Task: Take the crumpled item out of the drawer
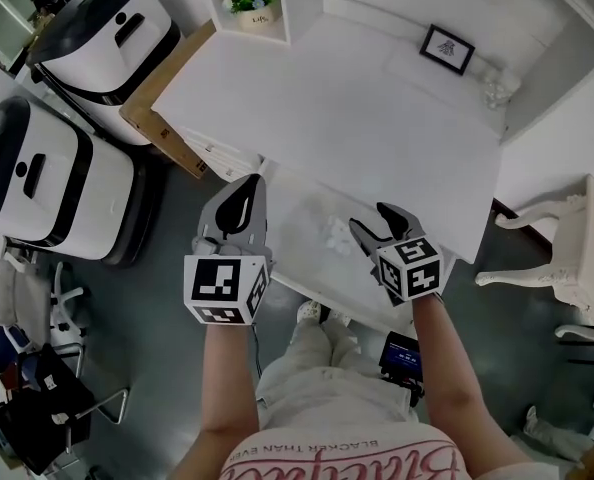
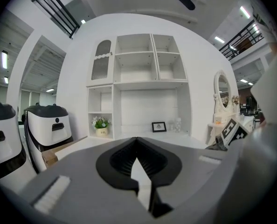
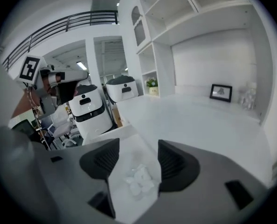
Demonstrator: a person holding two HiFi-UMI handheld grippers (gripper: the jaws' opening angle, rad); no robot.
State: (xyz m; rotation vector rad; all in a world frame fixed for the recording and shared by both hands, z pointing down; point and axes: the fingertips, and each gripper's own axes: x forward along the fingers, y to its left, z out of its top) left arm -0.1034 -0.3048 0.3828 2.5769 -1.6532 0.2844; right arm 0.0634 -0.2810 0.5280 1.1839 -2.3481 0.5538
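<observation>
Crumpled item [image 1: 337,233], white, prob. paper or tissue, lies inside the open drawer [image 1: 302,218], toward its right side, loose on the white floor of it. Drawer is pulled out from the front edge of a white desk [image 1: 357,98].

R gripper [image 1: 375,226] hangs over the drawer's right part w/ jaws wide apart. In the right gripper view the item [image 3: 138,178] shows in the gap between the two dark pads [image 3: 103,160] but lower down, w/ neither pad touching it. Nothing gripped.

L gripper [image 1: 251,190] sits at the drawer's left edge, pointing toward the desk. In the left gripper view [image 2: 137,141] its jaw tips meet, nothing between them.

Beyond the drawer, at the back of the desk: small framed picture [image 1: 447,48] and a potted plant [image 1: 254,3] in a shelf niche. Left of the drawer, on the floor, two white machines w/ dark tops [image 1: 47,183].
</observation>
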